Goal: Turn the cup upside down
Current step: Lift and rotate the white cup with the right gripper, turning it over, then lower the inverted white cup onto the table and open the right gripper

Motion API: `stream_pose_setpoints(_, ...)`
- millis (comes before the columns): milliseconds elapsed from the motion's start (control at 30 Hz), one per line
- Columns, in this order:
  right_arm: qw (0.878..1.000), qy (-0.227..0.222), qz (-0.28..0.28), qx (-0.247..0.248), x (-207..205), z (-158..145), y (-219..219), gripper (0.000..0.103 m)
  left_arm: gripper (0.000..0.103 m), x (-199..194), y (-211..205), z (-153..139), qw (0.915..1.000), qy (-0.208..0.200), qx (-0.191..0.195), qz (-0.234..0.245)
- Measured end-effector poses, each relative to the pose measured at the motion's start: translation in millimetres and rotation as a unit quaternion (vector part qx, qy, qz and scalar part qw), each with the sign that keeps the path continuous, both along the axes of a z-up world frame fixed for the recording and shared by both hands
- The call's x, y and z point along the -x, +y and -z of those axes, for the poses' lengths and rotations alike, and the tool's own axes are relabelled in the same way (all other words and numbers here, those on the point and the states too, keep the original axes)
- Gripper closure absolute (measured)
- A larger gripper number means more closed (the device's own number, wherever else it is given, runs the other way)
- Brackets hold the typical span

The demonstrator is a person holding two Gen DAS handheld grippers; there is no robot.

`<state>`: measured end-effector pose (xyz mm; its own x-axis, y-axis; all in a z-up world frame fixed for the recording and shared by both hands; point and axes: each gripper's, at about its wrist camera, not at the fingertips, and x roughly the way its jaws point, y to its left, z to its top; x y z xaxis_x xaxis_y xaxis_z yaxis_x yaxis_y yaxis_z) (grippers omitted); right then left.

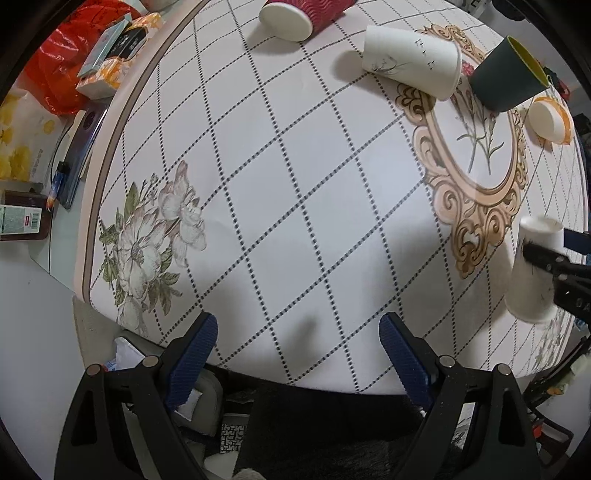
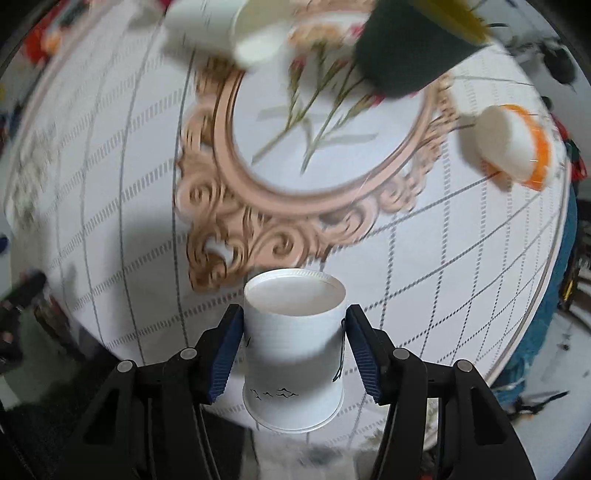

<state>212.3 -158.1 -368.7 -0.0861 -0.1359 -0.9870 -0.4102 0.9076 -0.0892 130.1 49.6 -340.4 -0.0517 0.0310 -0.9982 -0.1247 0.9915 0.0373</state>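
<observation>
White paper cup with small black bird marks sits between the blue pads of the right gripper, bottom side up, its wide rim toward the table edge. Both pads touch its wall, one on each side — the jaws are closed on it. In the left wrist view the same cup appears at the far right, near the ornate peach frame print of the tablecloth, with the black finger across it.

The left gripper hangs over the near edge of the table with its jaws wide apart and nothing between them.

Farther back lie a second white paper cup on its side, a red ribbed cup on its side, a dark green cup with yellow inside — tilted — and an orange-and-white cup beside it.
</observation>
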Motion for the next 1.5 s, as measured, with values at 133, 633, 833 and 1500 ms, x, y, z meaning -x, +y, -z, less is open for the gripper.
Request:
stream_pose_setpoints(133,0.991,-0.112,0.044,-0.060,2.8,-31.9,-14.7,0.044,0.013,-12.6,-10.6,-0.2,1.0000,-0.006,0.004,0.002)
stream_pose_setpoints(633,0.933,-0.323,0.092,-0.130,35.0,-31.9,-28.8,0.044,0.013,-29.9,-66.7,8.3,0.9991,-0.006,-0.021,0.037)
stream_pose_setpoints(833,0.937,-0.315,0.069,-0.131,52.8,-30.4,-32.2,0.043,0.013,-18.2,-75.8,9.6,0.9988,-0.007,-0.026,0.041)
stream_pose_setpoints(1500,0.950,-0.255,0.150,-0.099,89.5,-71.3,-69.5,0.010,0.002,20.5,-81.8,-53.2,0.9918,-0.102,-0.038,0.066)
